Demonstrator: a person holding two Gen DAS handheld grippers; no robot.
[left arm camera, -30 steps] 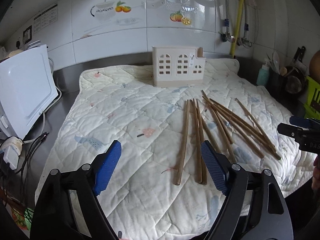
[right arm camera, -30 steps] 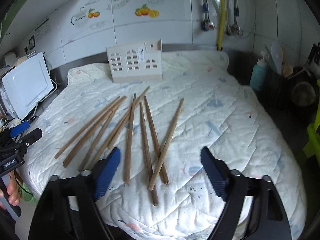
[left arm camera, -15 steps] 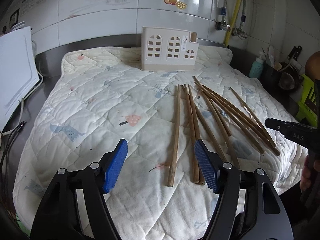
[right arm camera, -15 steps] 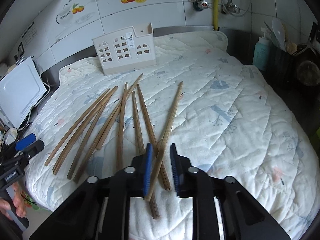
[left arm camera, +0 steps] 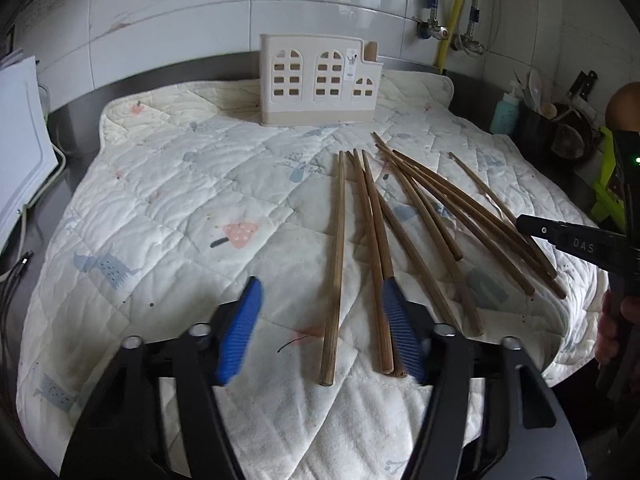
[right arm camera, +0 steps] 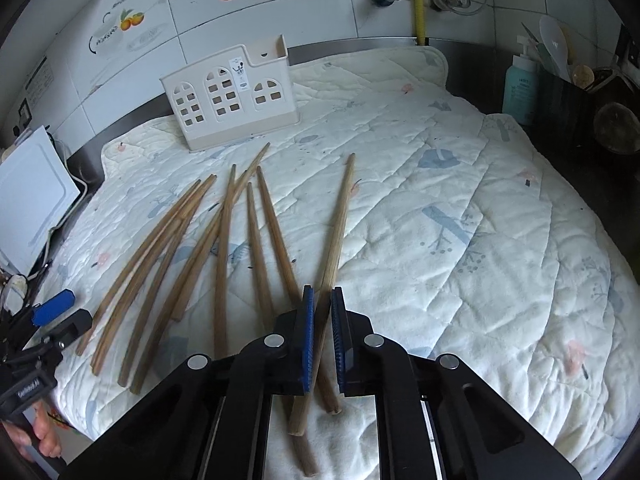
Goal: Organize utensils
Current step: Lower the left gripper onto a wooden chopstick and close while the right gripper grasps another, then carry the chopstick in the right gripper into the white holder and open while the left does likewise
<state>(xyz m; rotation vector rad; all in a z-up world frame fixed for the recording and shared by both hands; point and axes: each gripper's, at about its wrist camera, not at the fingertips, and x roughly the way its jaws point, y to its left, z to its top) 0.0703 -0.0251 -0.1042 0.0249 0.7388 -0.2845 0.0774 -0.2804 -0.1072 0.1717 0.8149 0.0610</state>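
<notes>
Several long wooden chopsticks point(left arm camera: 404, 216) lie fanned out on a quilted white mat point(left arm camera: 180, 184). A cream house-shaped utensil holder point(left arm camera: 318, 80) stands at the mat's far edge; it also shows in the right wrist view point(right arm camera: 230, 96). My left gripper point(left arm camera: 320, 324) is open just above the near ends of the leftmost chopsticks, with one chopstick point(left arm camera: 335, 264) between its blue pads. My right gripper point(right arm camera: 322, 324) is shut on the rightmost chopstick point(right arm camera: 338, 224), near its thick end; the stick lies close to the mat.
A white cutting board point(right arm camera: 34, 196) leans at the left. A dark container with utensils point(right arm camera: 560, 80) and a teal bottle point(right arm camera: 520, 88) stand at the right. A tiled wall with pipes point(right arm camera: 418, 0) rises behind. The steel counter edge point(left arm camera: 52, 184) borders the mat.
My right gripper went from wide open to shut on the rightmost chopstick. My left gripper moved forward and down toward the leftmost chopsticks and narrowed a little.
</notes>
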